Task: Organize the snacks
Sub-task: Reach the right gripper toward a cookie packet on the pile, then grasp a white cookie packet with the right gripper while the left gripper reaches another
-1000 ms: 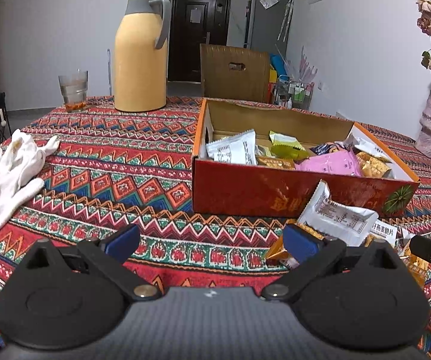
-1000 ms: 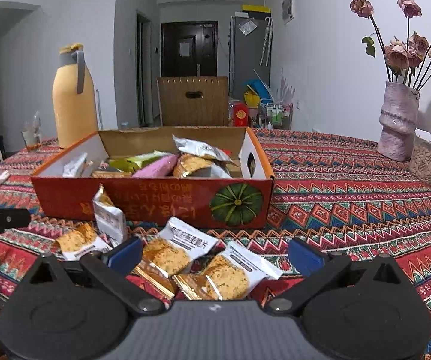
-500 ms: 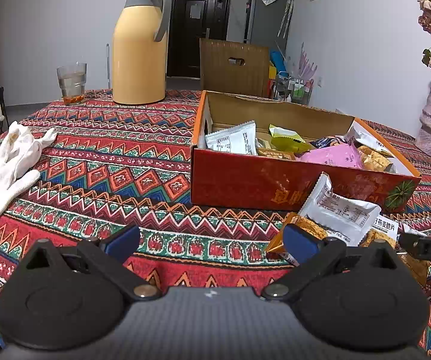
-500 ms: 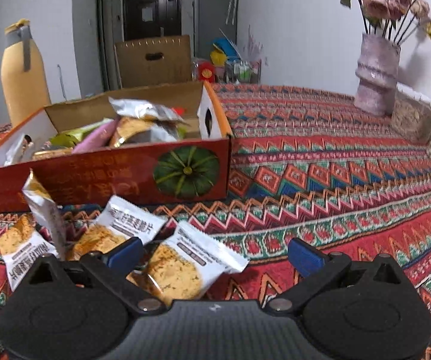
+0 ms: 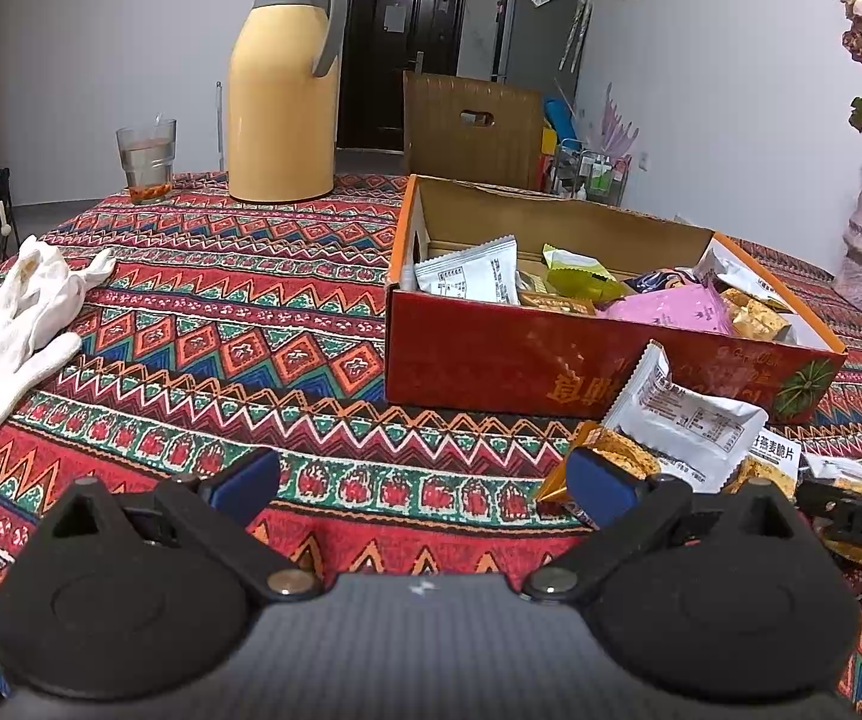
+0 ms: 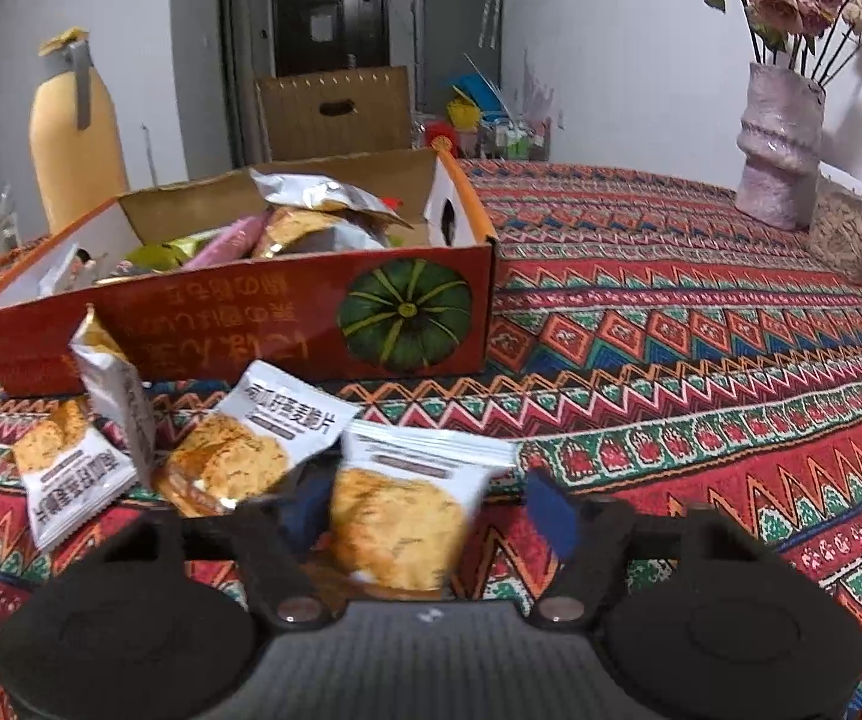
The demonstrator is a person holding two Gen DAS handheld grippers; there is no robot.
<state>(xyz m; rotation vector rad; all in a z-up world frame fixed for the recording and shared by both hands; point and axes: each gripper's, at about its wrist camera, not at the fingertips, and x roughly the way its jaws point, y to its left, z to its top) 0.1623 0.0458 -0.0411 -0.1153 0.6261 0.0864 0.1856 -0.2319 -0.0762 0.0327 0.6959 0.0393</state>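
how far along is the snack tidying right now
Partly done. The box already holds several packets, among them a pink packet. In hand: the right gripper is closing around a cracker packet on the tablecloth in front of the box. Left: three more packets lie there, one leaning on the box. The left gripper is open and holds nothing.

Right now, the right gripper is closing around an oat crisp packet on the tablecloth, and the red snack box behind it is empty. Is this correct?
Not quite: the red snack box is not empty. Both wrist views show several packets inside it. The rest stands: the right gripper's jaws are closing with an oat crisp packet between them, over the tablecloth.
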